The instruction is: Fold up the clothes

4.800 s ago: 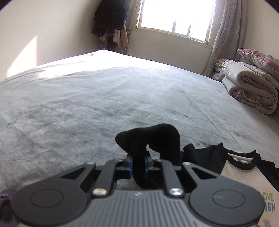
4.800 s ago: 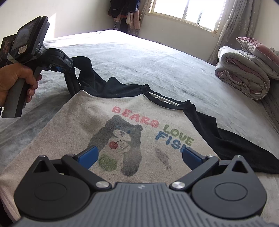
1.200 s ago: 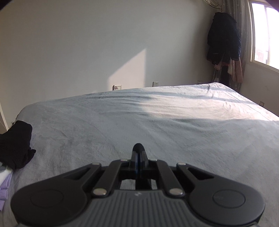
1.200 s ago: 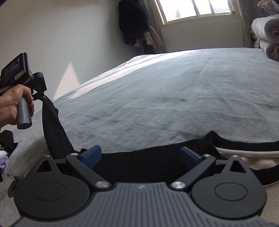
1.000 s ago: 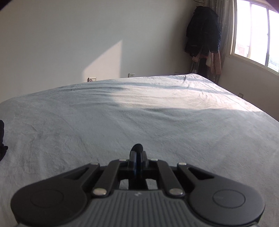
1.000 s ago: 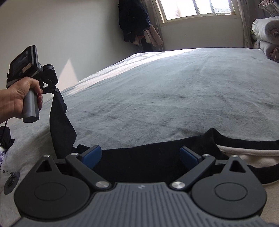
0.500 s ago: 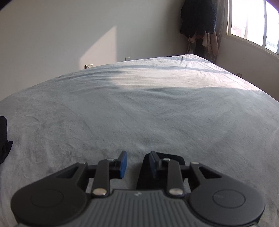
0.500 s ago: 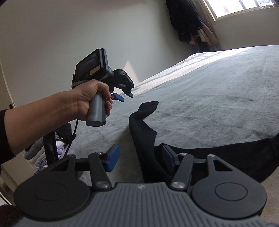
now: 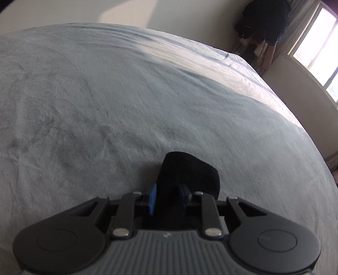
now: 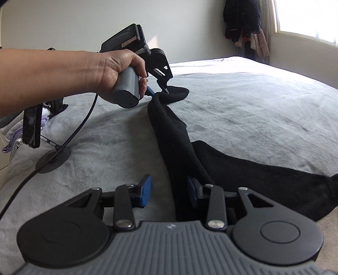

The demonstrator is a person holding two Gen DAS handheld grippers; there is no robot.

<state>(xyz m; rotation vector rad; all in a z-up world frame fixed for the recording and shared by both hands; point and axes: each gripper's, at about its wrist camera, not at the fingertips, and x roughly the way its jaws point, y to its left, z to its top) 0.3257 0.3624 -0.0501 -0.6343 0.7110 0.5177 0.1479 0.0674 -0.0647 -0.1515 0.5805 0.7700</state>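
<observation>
- Left wrist view: the left gripper [image 9: 166, 198] sits at 6 o'clock, its blue-padded fingers [image 9: 152, 198] close together with the cuff end of a black sleeve [image 9: 188, 173] between them, pinching it.
- The sleeve end bulges up just past the fingertips toward 12 o'clock and folds over to about 3 o'clock of the gripper, above the grey bed [image 9: 126, 95].
- The bed cover fills most of this view; dark clothes [image 9: 264, 19] hang in the corner at 1 o'clock, beside a bright window [image 9: 316, 42] at 2 o'clock.
- Right wrist view: the right gripper [image 10: 169, 190] at 6 o'clock has its fingers spread apart. The black sleeve [image 10: 175, 148] passes between them, lying against the right-hand pad while the left-hand pad [image 10: 145, 190] stands clear of the cloth.
- From there the sleeve runs taut toward 11 o'clock up to the left gripper [image 10: 158, 90], which a hand [image 10: 118, 72] holds by its grey handle; the cuff is caught at that gripper's tip, lifted off the bed [image 10: 253, 101].
- The rest of the black garment spreads flat on the bed toward 3 o'clock of the right gripper.
- A black cable [image 10: 69, 143] hangs from the left gripper toward 8 o'clock, over a dark disc [image 10: 52, 159] on the bed, with pale clothes [image 10: 14, 135] at 9 o'clock.
</observation>
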